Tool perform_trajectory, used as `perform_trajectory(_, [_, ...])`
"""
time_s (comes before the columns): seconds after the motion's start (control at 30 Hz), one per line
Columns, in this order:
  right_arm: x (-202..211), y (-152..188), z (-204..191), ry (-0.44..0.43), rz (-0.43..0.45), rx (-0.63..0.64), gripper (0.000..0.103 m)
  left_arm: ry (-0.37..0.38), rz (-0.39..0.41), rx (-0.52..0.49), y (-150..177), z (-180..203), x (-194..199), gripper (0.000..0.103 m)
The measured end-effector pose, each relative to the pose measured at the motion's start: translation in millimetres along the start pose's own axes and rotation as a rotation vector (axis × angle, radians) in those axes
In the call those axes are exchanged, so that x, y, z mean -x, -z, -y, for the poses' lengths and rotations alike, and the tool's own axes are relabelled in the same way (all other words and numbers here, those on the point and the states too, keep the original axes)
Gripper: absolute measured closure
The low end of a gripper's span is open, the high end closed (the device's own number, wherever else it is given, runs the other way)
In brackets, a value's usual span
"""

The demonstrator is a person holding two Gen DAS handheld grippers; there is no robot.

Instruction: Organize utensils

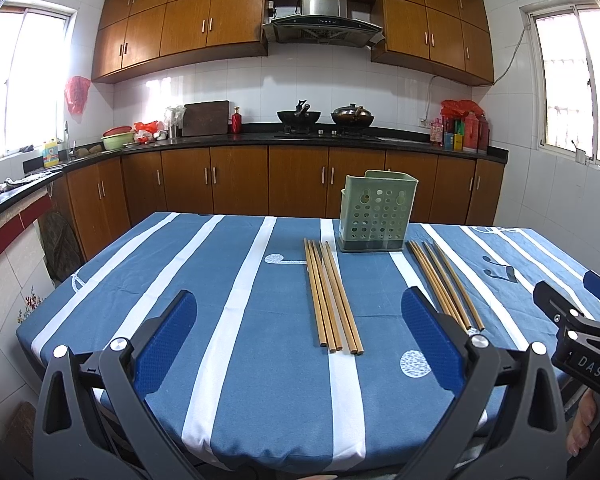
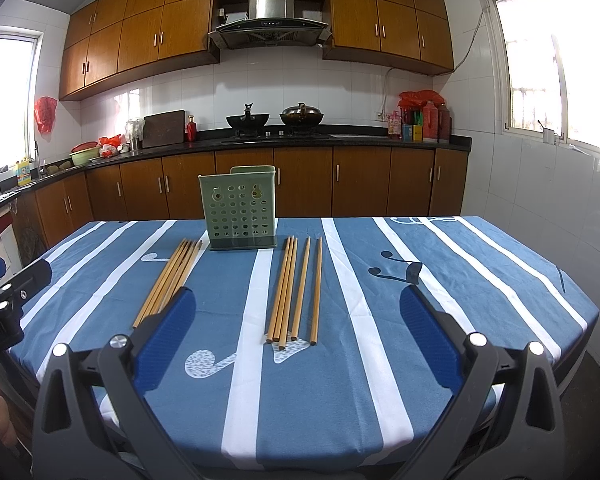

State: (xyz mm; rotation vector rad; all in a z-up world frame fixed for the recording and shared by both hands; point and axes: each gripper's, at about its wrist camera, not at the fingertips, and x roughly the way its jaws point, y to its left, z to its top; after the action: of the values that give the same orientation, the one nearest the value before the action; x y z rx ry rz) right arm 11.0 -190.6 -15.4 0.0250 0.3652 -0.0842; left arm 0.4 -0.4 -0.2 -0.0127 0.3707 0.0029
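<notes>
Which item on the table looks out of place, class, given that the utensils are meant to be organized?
The chopsticks. Two groups lie loose on the tablecloth, one left of the green holder and one right of it, none visibly inside it. The right group is splayed unevenly. Nothing looks spilled or broken. Both grippers, left and right, are open.

Two wooden chopstick bundles (image 2: pixel 291 292) (image 2: pixel 168 282) flat on tablecloth, flanking upright empty-looking green perforated holder (image 2: pixel 242 210).
</notes>
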Motion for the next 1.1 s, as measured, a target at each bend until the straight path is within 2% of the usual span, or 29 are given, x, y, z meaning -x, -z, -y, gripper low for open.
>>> perform_trajectory(0.57, [-2.7,11.1,3.0,0.003,-0.017,-0.016,0.004,-0.007,-0.014,0.006,-2.0,2.8,-5.1,0.002])
perform_trajectory(0.67, [-12.1,4.8,4.2,0.007,-0.028,-0.024,0.004,-0.012,-0.024,0.007,1.5,4.8,-7.9,0.002])
perform_trajectory(0.93, [-39.0,3.2,16.4,0.049,-0.079,-0.05,0.004,-0.04,-0.105,0.033,4.7,-6.7,-29.4,0.002])
perform_trajectory(1.0, [-53.6,1.2,25.8,0.056,-0.111,-0.084,0.008,-0.039,-0.133,0.046,4.2,-11.4,-37.3,0.002])
perform_trajectory(1.1, [-81.2,-2.2,37.1,0.054,-0.189,-0.14,0.022,-0.042,-0.174,0.065,3.1,-19.5,-51.5,0.002])
